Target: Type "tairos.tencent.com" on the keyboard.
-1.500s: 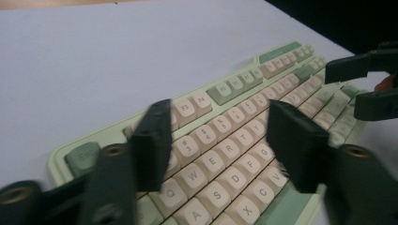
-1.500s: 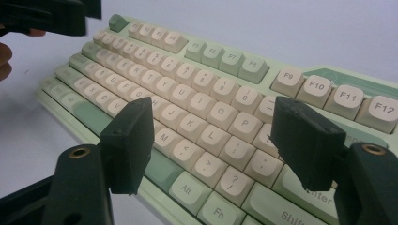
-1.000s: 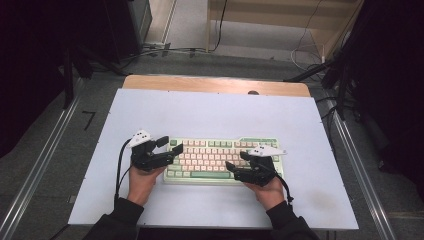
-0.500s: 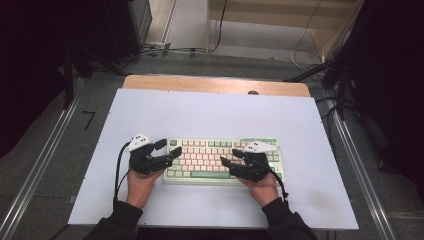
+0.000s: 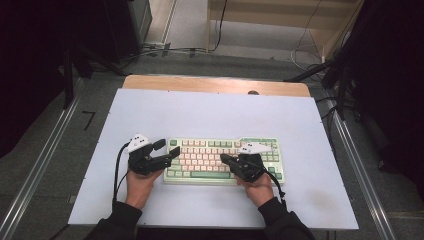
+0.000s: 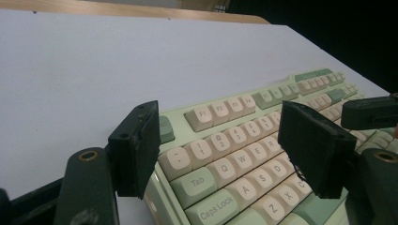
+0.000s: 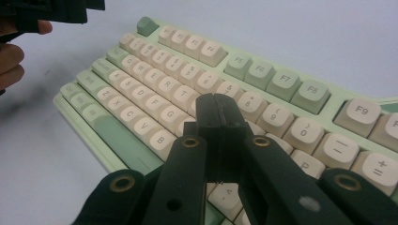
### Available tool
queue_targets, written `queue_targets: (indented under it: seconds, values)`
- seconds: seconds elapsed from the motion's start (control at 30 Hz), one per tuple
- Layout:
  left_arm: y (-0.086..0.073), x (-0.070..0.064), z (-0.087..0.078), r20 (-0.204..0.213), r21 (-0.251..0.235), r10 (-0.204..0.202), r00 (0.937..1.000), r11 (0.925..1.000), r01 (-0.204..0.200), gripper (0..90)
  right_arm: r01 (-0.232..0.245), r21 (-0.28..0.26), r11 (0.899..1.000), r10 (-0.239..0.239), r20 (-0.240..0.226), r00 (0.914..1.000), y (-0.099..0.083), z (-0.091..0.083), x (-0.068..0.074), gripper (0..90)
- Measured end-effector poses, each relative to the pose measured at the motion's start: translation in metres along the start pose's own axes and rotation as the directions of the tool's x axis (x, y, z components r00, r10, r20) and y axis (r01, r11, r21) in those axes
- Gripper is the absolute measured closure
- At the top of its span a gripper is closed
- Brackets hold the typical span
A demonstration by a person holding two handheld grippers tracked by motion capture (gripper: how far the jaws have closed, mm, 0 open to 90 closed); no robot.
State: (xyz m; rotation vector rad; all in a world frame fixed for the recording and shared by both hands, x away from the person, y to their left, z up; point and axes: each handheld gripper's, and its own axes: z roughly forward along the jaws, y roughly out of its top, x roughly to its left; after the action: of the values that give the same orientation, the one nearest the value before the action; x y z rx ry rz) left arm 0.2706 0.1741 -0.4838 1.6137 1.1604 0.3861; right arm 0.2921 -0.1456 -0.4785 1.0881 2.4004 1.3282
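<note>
A mint-green keyboard (image 5: 220,150) with cream keys lies on the pale table (image 5: 215,112), near its front. My left gripper (image 5: 167,148) hovers at the keyboard's left end, jaws open. In the left gripper view the left gripper (image 6: 225,145) has its pads spread wide above the Tab and Q keys of the keyboard (image 6: 263,101). My right gripper (image 5: 224,159) is over the keyboard's lower middle. In the right gripper view the right gripper (image 7: 218,110) is shut with nothing between its pads, just above the keys near the centre of the keyboard (image 7: 159,70).
A wooden strip (image 5: 215,85) runs along the table's far edge. Metal rails (image 5: 40,165) flank the table on both sides, with cables (image 5: 310,45) on the floor beyond. Bare table surface spreads behind the keyboard and to both sides.
My right gripper has shifted a little left and forward over the keys. The left gripper has barely moved and stays open.
</note>
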Motion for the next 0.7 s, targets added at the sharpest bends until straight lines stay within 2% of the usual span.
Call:
queue_targets:
  seconds: [0.47, 0.7]
  values:
    - [-0.002, -0.002, 0.003, -0.003, 0.018, 0.012, 0.9999, 0.9998, -0.012, 30.9, 0.043, 0.065, 0.997, -0.041, -0.02, 0.9989, -0.007, 0.012, 0.013, 87.4]
    - [-0.003, -0.003, 0.005, -0.001, 0.025, 0.017, 0.9999, 0.9995, -0.017, 30.9, 0.052, 0.074, 0.996, -0.051, -0.023, 0.9984, -0.01, 0.015, 0.015, 87.4]
